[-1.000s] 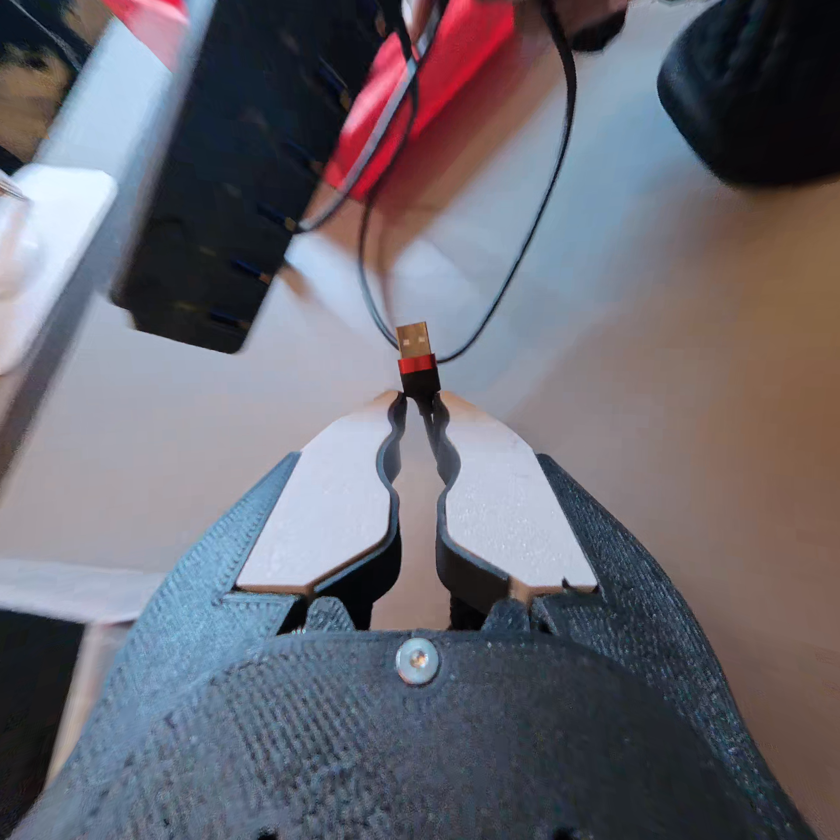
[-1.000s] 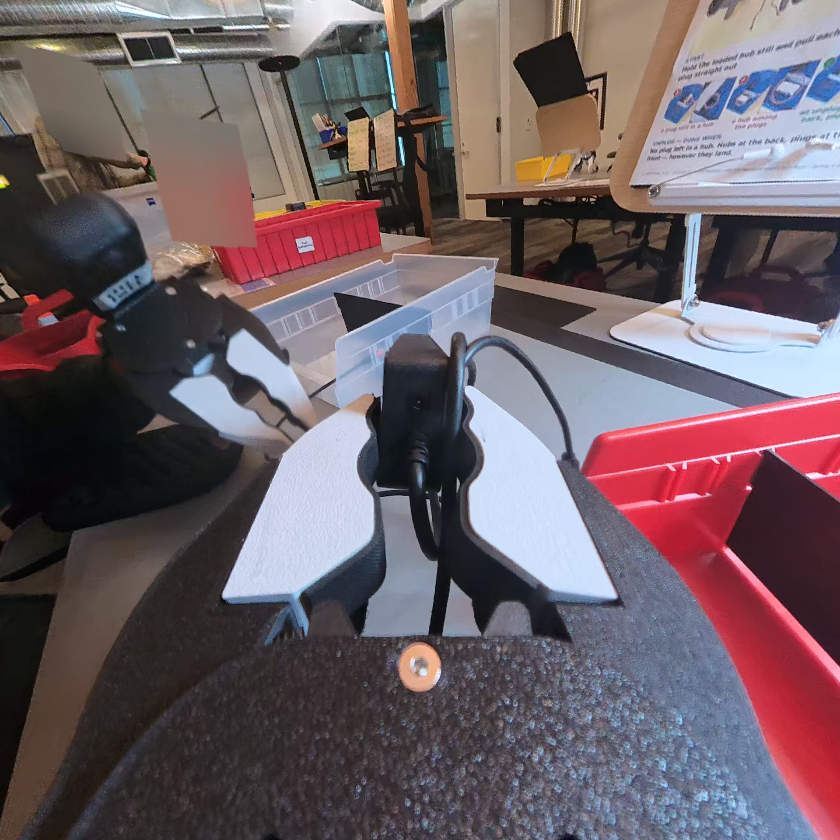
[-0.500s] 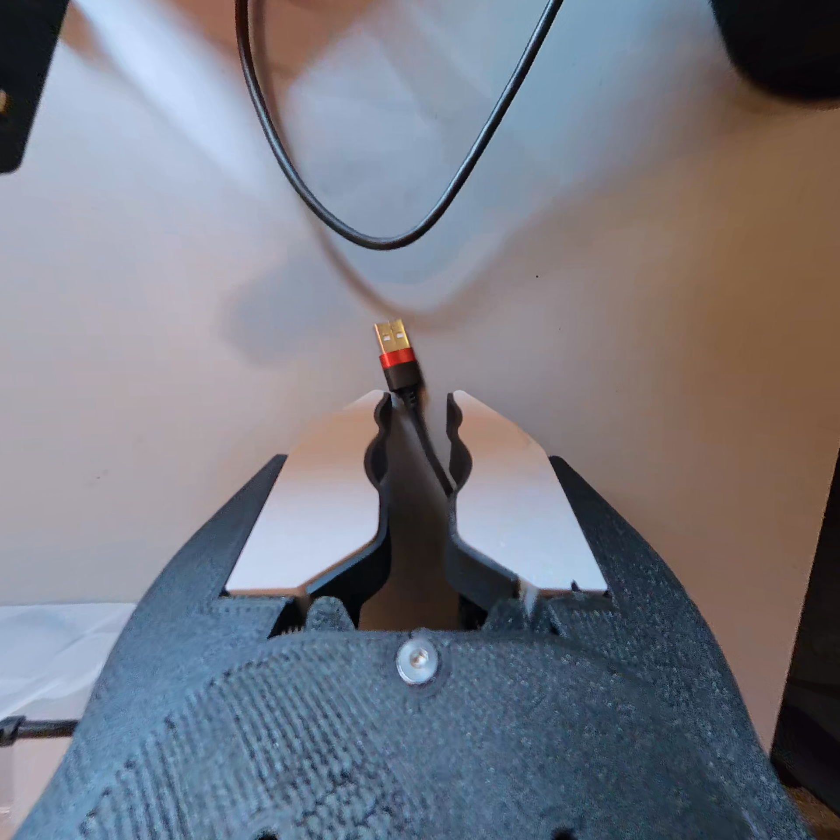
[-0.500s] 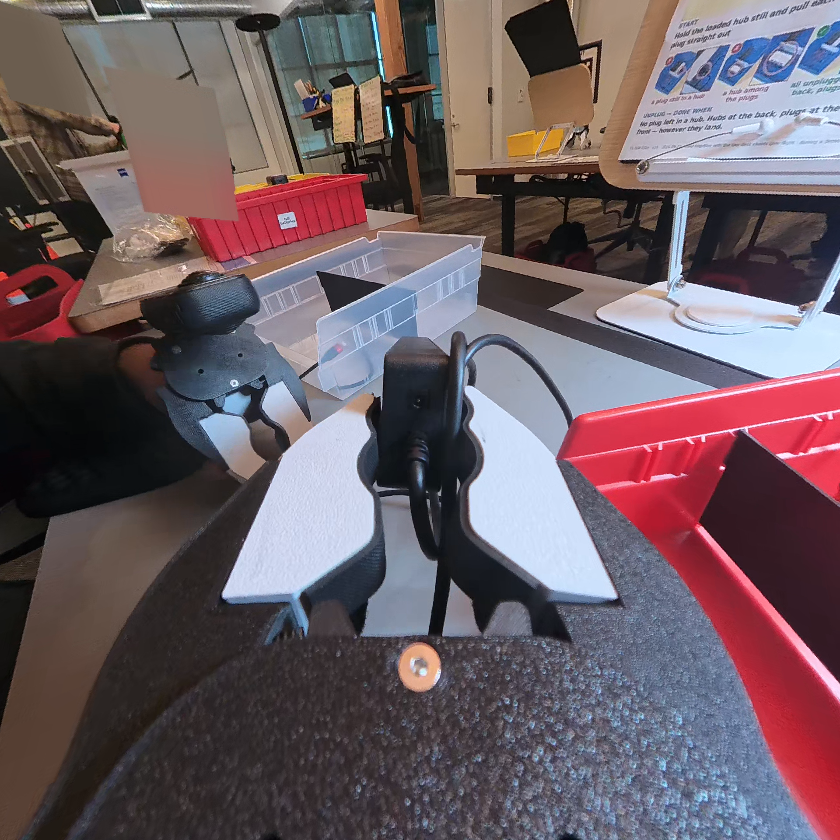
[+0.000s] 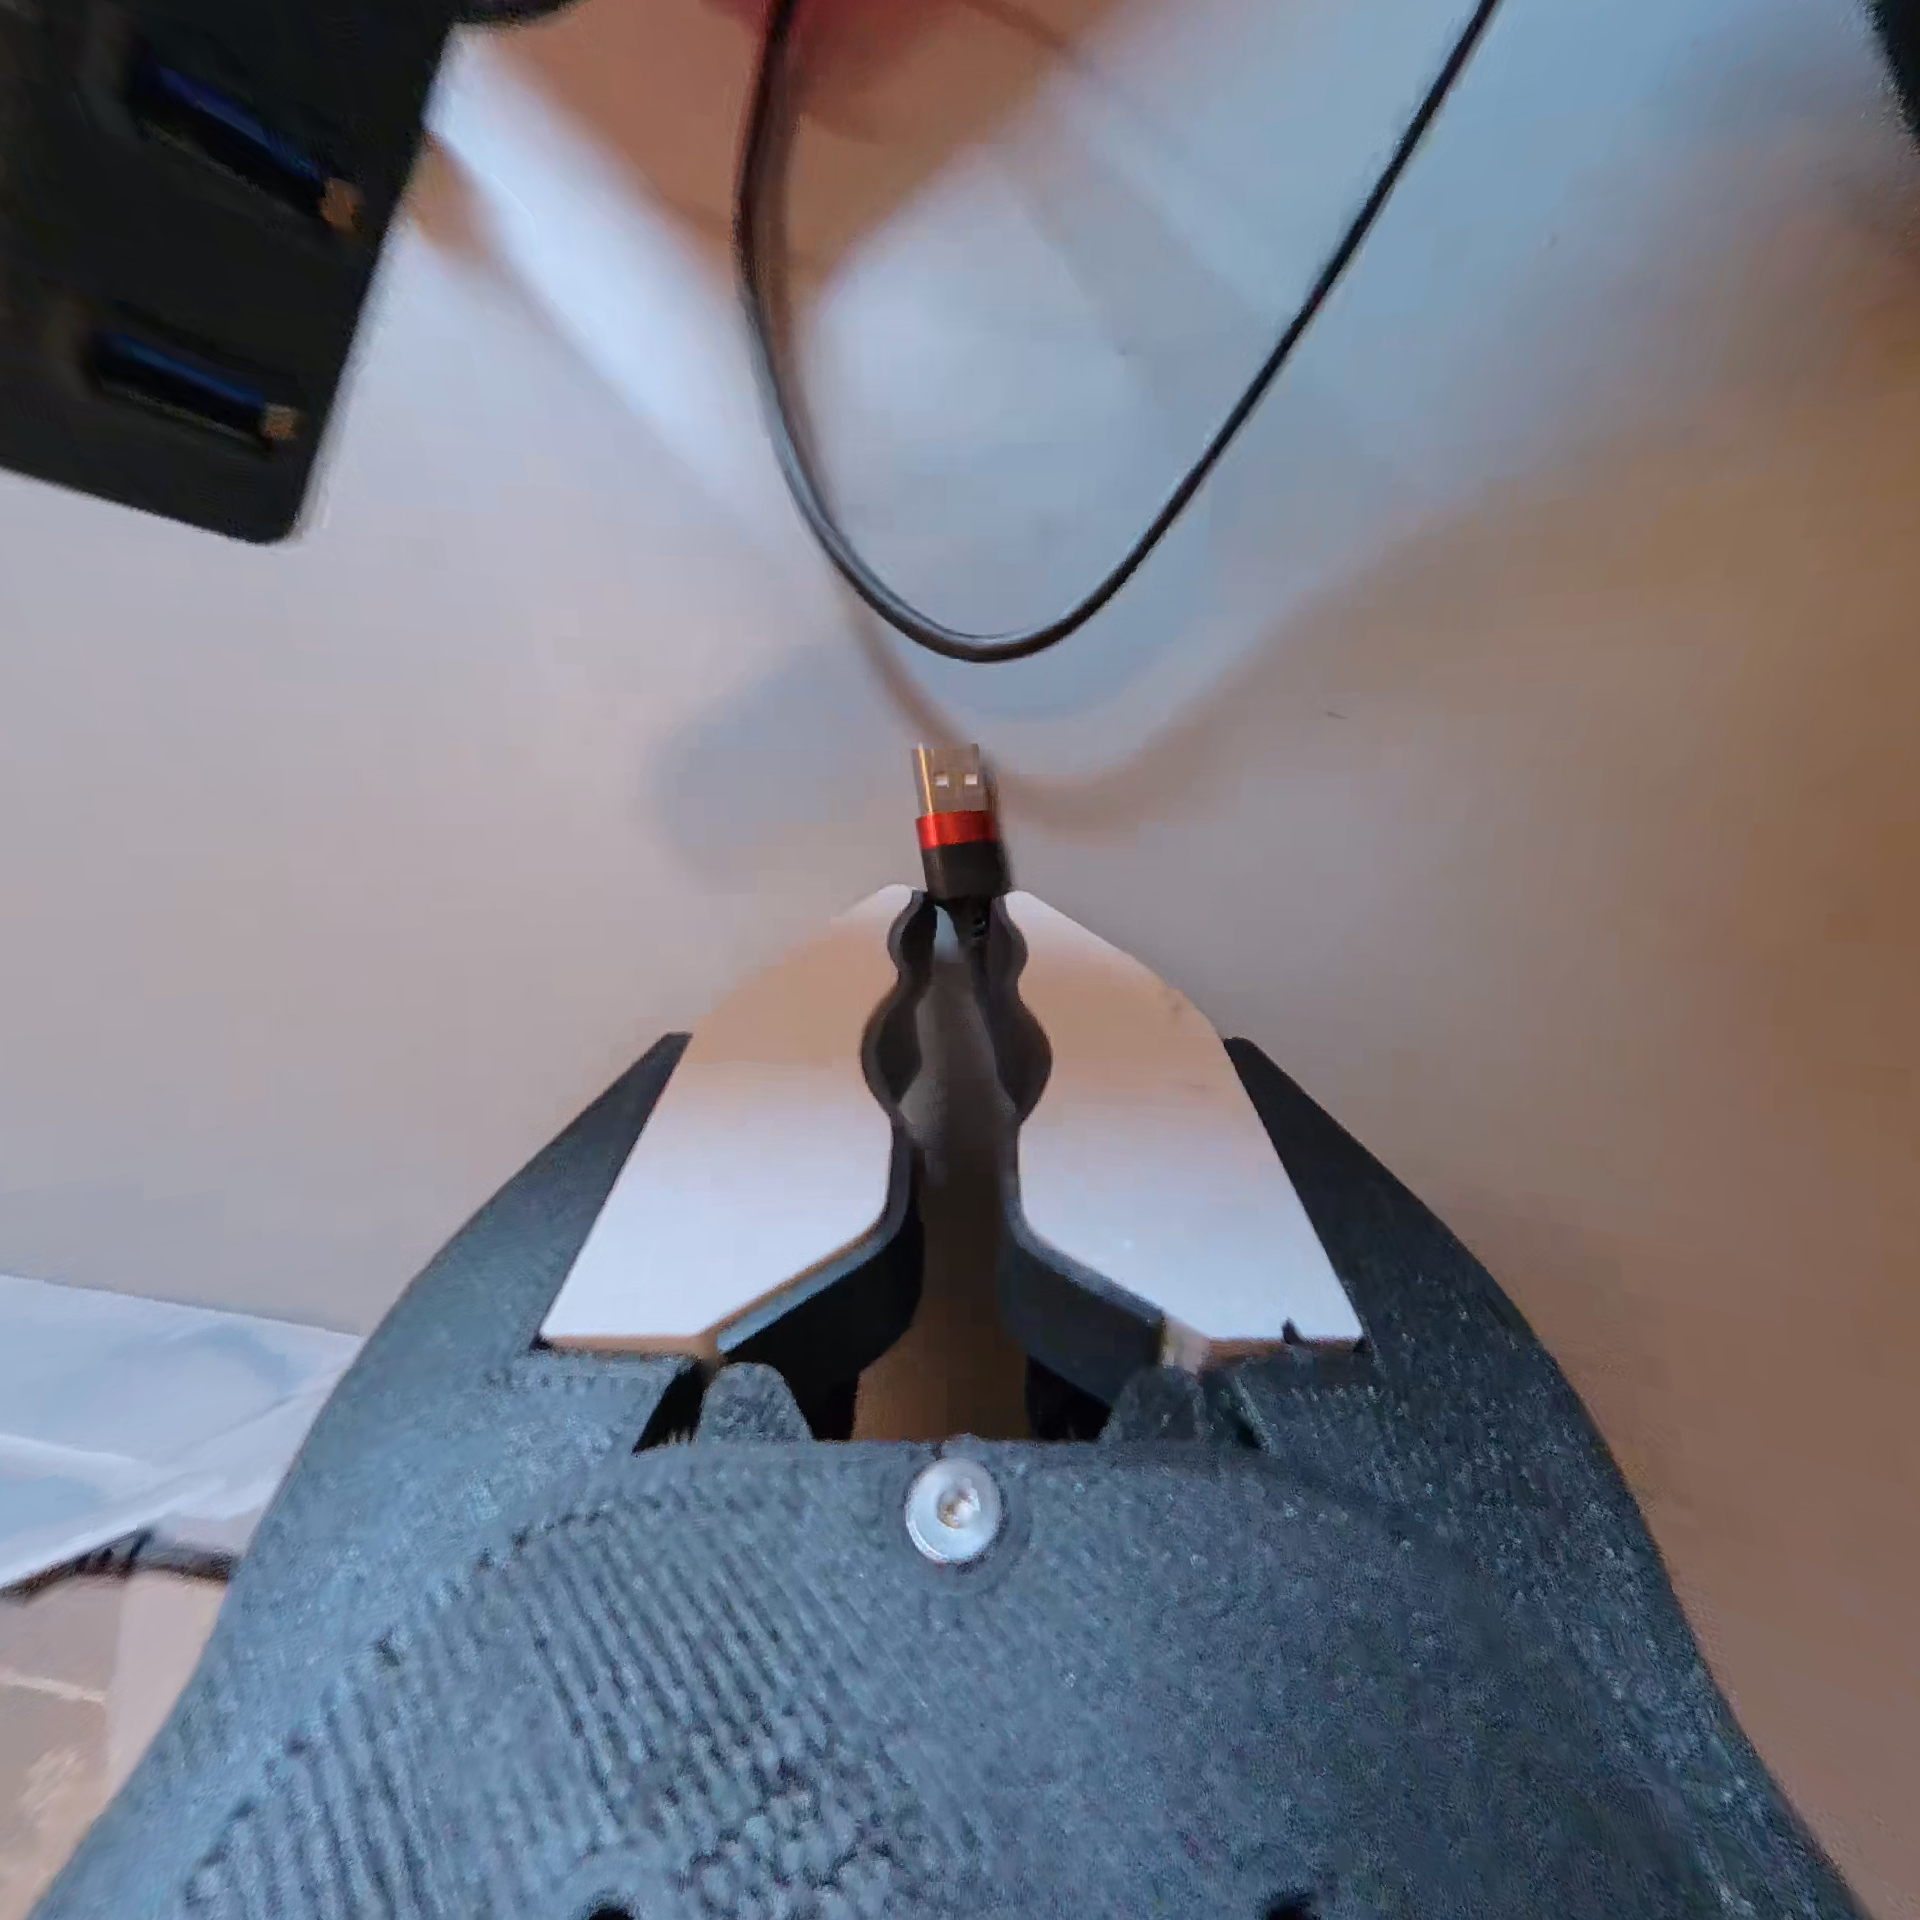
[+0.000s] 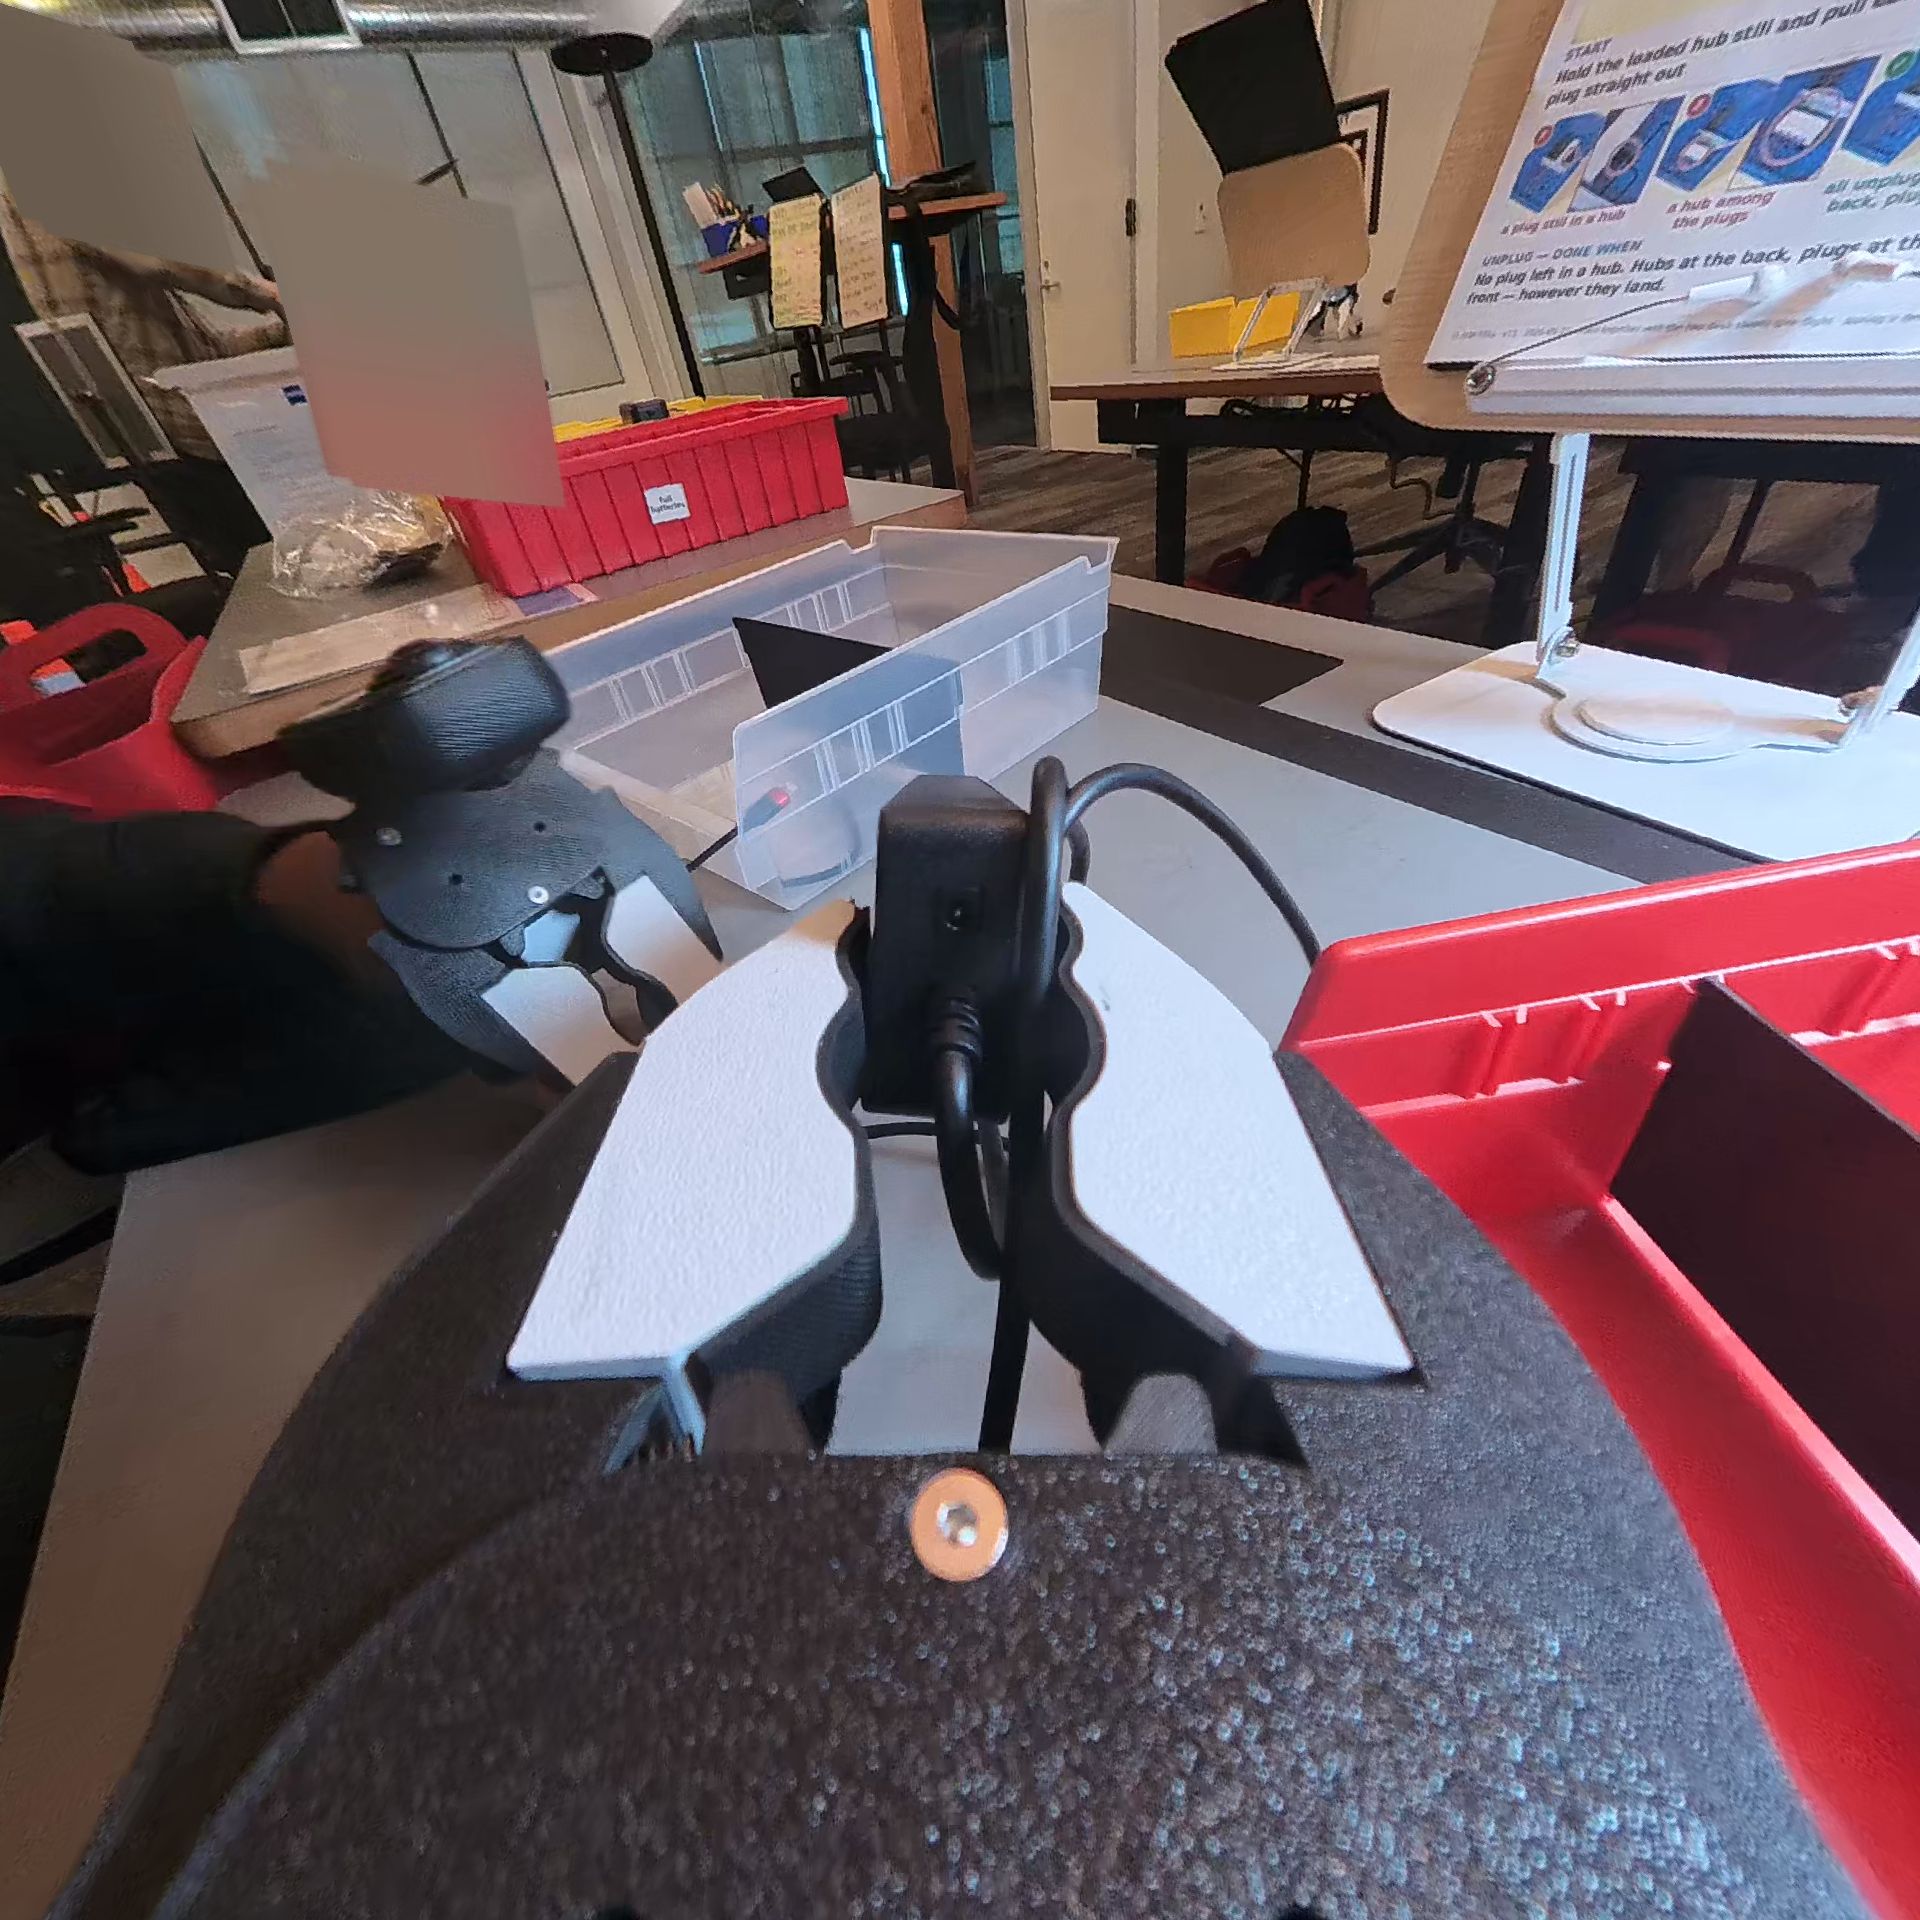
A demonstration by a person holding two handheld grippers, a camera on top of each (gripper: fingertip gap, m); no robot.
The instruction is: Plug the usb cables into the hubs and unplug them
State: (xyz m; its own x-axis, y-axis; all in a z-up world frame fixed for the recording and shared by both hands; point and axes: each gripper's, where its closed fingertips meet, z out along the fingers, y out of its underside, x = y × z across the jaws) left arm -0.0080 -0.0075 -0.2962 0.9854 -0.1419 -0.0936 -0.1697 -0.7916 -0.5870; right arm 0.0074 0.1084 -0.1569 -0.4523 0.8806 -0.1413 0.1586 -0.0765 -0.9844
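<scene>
My left gripper [image 5: 957,906] is shut on the black base of a USB plug [image 5: 954,805] with a red band and a metal tip that points forward over the pale table. The black hub [image 5: 156,260] shows its blue ports at the upper left, apart from the plug. A black cable [image 5: 987,646] loops ahead. My right gripper [image 6: 956,920] is shut on the black hub [image 6: 940,914] and holds it upright, with its cable [image 6: 971,1164] hanging between the fingers. The left gripper [image 6: 566,987] shows there, low and to the left of the hub.
A red bin [image 6: 1558,1039] with a black divider lies close on the right. A clear plastic bin [image 6: 997,623] stands behind the hub. A white stand [image 6: 1662,717] holding an instruction sheet is at the far right. Another red bin [image 6: 665,488] sits on a far table.
My left gripper's fingers, slightly apart half a second ago, have closed on the plug. The hub has come back into the left view's upper left. The left gripper has moved nearer the hub.
</scene>
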